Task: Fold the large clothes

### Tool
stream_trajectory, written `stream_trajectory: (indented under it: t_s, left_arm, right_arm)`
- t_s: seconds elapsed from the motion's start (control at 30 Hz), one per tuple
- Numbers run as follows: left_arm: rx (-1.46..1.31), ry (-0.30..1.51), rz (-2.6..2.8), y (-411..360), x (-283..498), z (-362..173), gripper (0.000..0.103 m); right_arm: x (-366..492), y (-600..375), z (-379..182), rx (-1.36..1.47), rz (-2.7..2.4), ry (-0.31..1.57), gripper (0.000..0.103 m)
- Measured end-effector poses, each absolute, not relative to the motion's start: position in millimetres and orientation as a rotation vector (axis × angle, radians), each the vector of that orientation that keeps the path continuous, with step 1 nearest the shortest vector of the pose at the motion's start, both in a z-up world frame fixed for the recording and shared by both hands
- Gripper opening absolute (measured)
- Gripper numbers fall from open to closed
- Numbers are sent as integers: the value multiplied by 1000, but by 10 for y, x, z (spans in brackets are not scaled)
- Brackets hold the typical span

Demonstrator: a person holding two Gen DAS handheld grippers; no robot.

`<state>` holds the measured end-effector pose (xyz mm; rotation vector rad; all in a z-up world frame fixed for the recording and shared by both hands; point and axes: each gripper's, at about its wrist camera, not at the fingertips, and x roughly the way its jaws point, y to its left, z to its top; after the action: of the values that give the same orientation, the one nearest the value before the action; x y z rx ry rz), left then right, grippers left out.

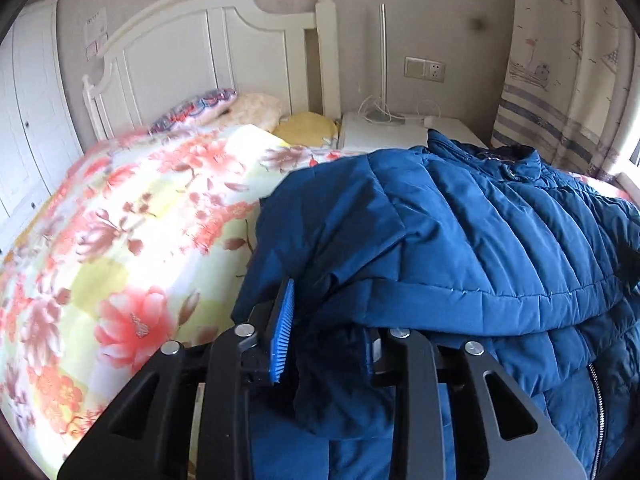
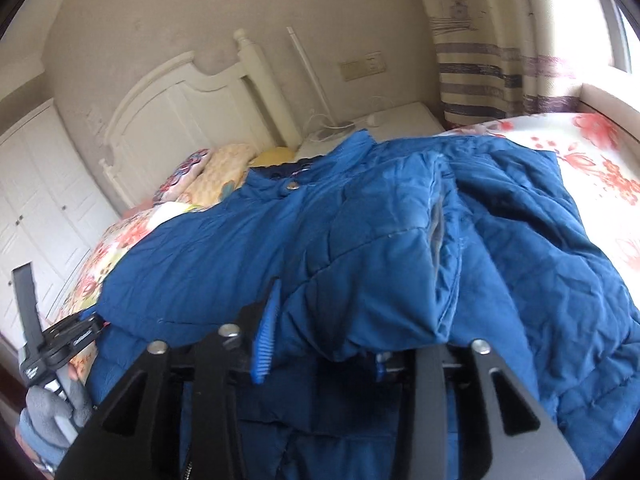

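A blue quilted jacket [image 1: 460,216] lies bunched on the bed [image 1: 120,208], over the flowered quilt, with its collar end toward the white headboard [image 1: 208,52] and the nightstand [image 1: 384,132]. In the left wrist view the left tool [image 1: 326,340] has a thick fold of the jacket between its two blue-padded fingers [image 1: 282,332]; the left pad stands clear in view, while the right one is largely buried under the fabric, and the cloth fills the gap between them, so the tool is gripping the jacket along its near edge. A zipper [image 1: 596,396] runs down the lower right of that view, just beside the tool's right linkage. In the right wrist view the right tool [image 2: 320,354] likewise has a padded fold of the jacket pinched between its fingers [image 2: 264,340], with a sleeve or flap draped across the top of the gap; the picture is somewhat blurred here, so the far pad is only probably pressed against the cloth. A snap button [image 2: 292,186] shows near the collar at the far end of the jacket. At the lower left edge of the right wrist view the other tool's black frame and a gloved hand [image 2: 56,412] holding it appear, just beside the jacket's left edge. Pillows [image 1: 244,106] sit against the headboard, a striped curtain [image 1: 560,80] hangs at the right, and a white wardrobe [image 1: 28,112] stands at the left.
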<state>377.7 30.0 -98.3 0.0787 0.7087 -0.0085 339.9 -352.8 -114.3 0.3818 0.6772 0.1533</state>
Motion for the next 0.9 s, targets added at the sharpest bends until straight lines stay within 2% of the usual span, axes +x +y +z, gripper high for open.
stream_trajectory:
  t_s: [0.03, 0.07, 0.1, 0.27, 0.33, 0.43, 0.57, 0.63, 0.7, 0.8, 0.9]
  left_arm:
    - [87, 688, -1, 289, 3727, -953, 64]
    - [96, 652, 12, 271, 3650, -923, 82]
    - [104, 604, 27, 267, 3556, -892, 94]
    - [55, 578, 21, 374, 3477, -859, 94]
    - [39, 531, 77, 412, 3416, -780, 94]
    - [27, 452, 72, 366, 3274, -564, 94]
    - [69, 443, 4, 111, 3274, -314, 94]
    - [62, 428, -46, -15, 3249, -174, 94]
    - [38, 437, -90, -104, 3299, -78, 95]
    - [47, 596, -149, -309, 3699, -227, 98]
    - [63, 771, -137, -359, 4059, -652, 98]
  right_arm:
    - [3358, -3589, -1132, 411, 122, 659, 52]
    - [3306, -3655, -1113, 441, 90, 625, 54]
    - [3209, -3740, -1063, 466, 30, 571, 57]
    - [2768, -3768, -689, 343, -160, 300, 60]
    - [2669, -3623, -597, 266, -153, 229, 66]
    - [2857, -3479, -679, 213, -90, 326, 65]
    - [3062, -3485, -766, 222, -71, 420, 66]
    - [3373, -3427, -990, 184, -63, 639, 68]
    - [3465, -3340, -1029, 126, -92, 692, 70]
    - [3511, -3257, -1063, 82, -105, 724, 72]
    - [3445, -3306, -1044, 117, -104, 708, 72]
